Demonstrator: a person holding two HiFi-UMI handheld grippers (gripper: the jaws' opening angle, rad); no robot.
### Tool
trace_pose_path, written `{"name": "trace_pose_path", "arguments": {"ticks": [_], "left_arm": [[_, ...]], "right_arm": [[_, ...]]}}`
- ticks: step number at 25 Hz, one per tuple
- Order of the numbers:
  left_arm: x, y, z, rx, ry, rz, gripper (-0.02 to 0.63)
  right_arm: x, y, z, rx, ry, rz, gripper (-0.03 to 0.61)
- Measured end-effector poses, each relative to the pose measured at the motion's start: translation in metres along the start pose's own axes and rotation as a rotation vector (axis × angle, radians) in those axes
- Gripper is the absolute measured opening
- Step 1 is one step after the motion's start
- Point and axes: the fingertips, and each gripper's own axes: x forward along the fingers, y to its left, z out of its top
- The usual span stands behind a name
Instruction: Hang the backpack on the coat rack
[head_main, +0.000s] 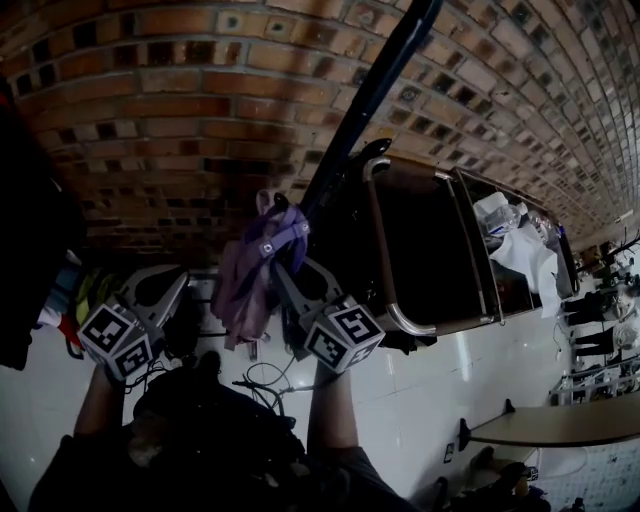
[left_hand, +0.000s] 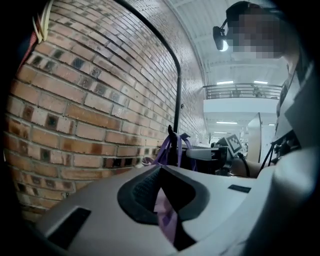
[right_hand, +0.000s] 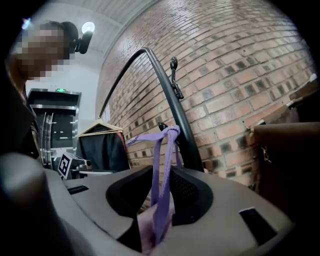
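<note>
A pink and purple backpack (head_main: 245, 285) hangs in front of the brick wall beside the black coat rack pole (head_main: 372, 95). Its purple strap (right_hand: 165, 160) rises taut to a hook (right_hand: 170, 131) on the pole (right_hand: 172, 105). My right gripper (head_main: 290, 272) is shut on that strap, which passes between the jaws (right_hand: 162, 197). My left gripper (head_main: 178, 284) is to the left of the bag, and pink fabric (left_hand: 166, 215) sits pinched low between its jaws (left_hand: 162, 187). In the left gripper view the strap (left_hand: 170, 149) loops at the pole (left_hand: 178, 95).
A dark cabinet with a metal rail (head_main: 385, 270) stands right of the rack. Dark garments (head_main: 25, 230) hang at the left, and a dark jacket on a hanger (right_hand: 102, 147) shows in the right gripper view. Cables (head_main: 262, 380) lie on the white floor. A table (head_main: 560, 425) is at lower right.
</note>
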Motion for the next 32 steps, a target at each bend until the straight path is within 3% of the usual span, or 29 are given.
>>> {"name": "trace_pose_path", "arguments": {"ticks": [8,13,21,32], "left_arm": [[-0.046,-0.060,-0.015,0.005,-0.007,-0.001,0.040],[-0.077,-0.120,-0.024,0.024,-0.028,-0.013,0.040],[-0.145,-0.193,-0.028,0.041,-0.064,0.020,0.040],[-0.221,-0.215,-0.033,0.026,-0.088,0.074,0.040]], "right_arm": [[-0.102,0.014,0.009,-0.006,-0.100,-0.145,0.086],[-0.169,0.049,0.015,-0.022,-0.178,-0.173,0.017],[-0.226,0.127,0.008,-0.038,-0.198,-0.040,0.006],[-0.228,0.199,-0.016,-0.048,-0.128,0.048,0.003]]}}
